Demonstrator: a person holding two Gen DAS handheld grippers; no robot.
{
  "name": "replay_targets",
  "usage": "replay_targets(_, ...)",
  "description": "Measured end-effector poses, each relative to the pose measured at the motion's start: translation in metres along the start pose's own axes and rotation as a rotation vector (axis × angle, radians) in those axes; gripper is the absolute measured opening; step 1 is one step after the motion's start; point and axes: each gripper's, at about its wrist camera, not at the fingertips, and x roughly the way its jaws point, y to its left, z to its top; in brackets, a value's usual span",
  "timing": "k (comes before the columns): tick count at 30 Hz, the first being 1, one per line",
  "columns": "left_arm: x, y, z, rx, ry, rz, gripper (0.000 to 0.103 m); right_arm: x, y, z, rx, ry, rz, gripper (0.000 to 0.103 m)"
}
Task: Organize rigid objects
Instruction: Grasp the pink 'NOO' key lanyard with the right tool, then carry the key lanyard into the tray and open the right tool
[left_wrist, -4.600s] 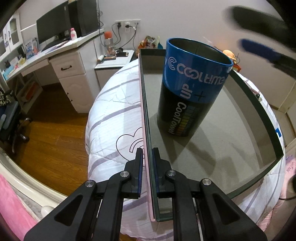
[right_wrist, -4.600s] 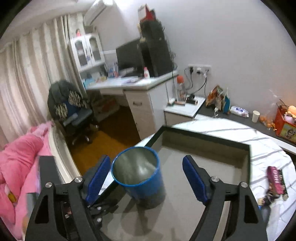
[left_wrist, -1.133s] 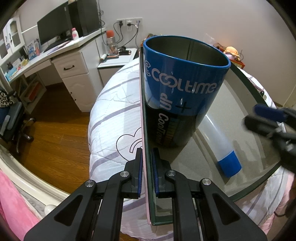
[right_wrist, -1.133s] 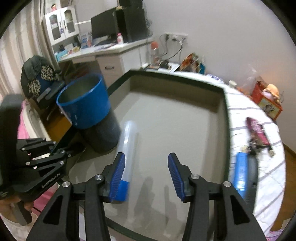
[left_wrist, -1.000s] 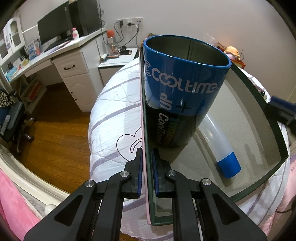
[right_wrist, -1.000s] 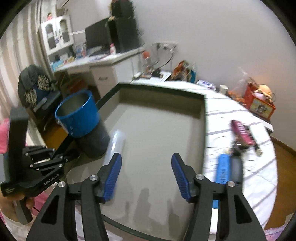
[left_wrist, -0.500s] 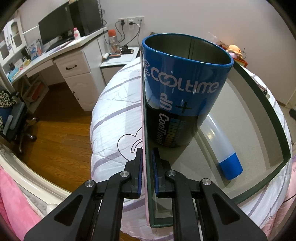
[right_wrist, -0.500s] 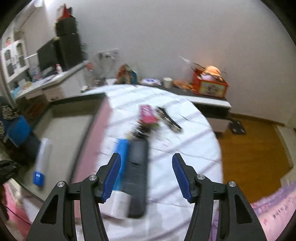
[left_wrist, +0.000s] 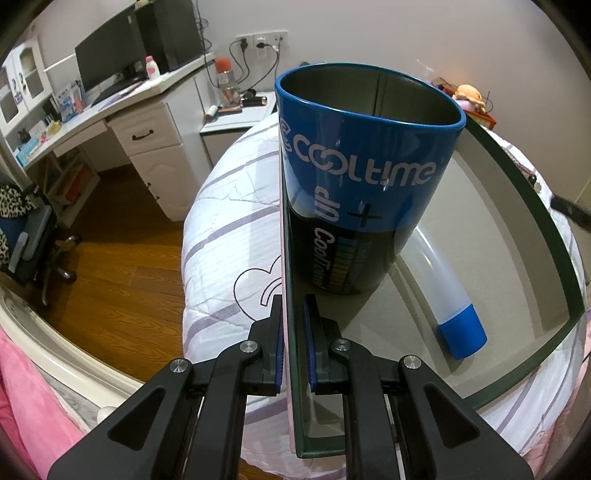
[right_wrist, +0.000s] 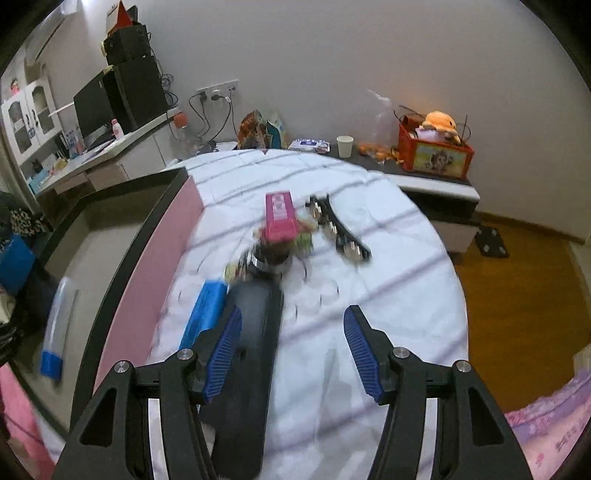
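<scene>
White desk with drawers (left_wrist: 140, 136) upper left of the left wrist view, black monitor (left_wrist: 107, 55) on top, small pink-capped white bottle (left_wrist: 151, 66) beside it. Dark office chair (left_wrist: 26, 236) at left edge on brown wooden floor (left_wrist: 110, 258). Right wrist view: red box (right_wrist: 436, 153) holding orange plush toy (right_wrist: 441, 122) upper right, white paper cup (right_wrist: 345, 146) left of it, wall socket with black cables (right_wrist: 218, 90) upper centre.

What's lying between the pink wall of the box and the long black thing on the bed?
A blue box lies on the bedsheet there, between the tray's pink wall and the long black object, seen in the right wrist view.
</scene>
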Motion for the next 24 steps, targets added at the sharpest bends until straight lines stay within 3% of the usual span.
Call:
replay_targets(6, 0.002, -0.001, 0.001, 0.004, 0.002, 0.004, 0.011, 0.034, 0.013, 0.034, -0.035, 0.022, 0.033, 0.059)
replay_targets(16, 0.005, 0.001, 0.003, 0.010, 0.006, 0.001, 0.011, 0.073, 0.013, 0.042, -0.013, 0.111, 0.060, 0.058)
replay_targets(18, 0.005, 0.000, 0.003, 0.012, 0.004, 0.003, 0.011, 0.072, 0.013, 0.043, -0.020, 0.102, 0.061, 0.039)
replay_targets(24, 0.006, -0.001, 0.003, 0.012, 0.003, 0.006, 0.011, 0.061, 0.010, 0.047, -0.032, 0.083, 0.086, 0.015)
